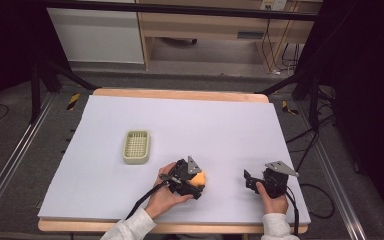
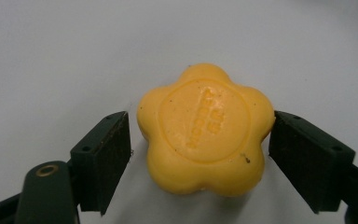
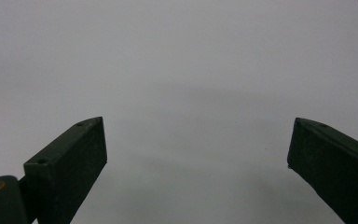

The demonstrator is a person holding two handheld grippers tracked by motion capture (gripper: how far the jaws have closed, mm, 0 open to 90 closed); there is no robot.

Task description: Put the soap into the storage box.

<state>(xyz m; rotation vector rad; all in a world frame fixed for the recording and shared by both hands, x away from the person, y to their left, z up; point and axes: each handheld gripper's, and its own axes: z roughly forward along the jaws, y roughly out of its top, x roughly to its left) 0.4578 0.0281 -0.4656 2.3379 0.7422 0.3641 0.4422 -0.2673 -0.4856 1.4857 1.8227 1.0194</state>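
Observation:
A yellow flower-shaped soap (image 2: 205, 130) with stamped letters on top lies on the white table cover. My left gripper (image 2: 200, 140) stands open around it: the jaw on the right of that view touches the soap's edge, while the other sits a small gap away. In the high view the soap (image 1: 200, 178) shows orange-yellow at the tip of the left gripper (image 1: 198, 183), near the table's front middle. My right gripper (image 1: 250, 180) rests open at the front right, and its own view shows only bare cover between the jaws of the right gripper (image 3: 196, 144).
A pale green slotted soap dish (image 1: 136, 146) sits left of centre, about a hand's width from the left gripper. The white cover (image 1: 205, 120) stretches over the wooden table. Black frame legs and cables stand beyond the table's sides.

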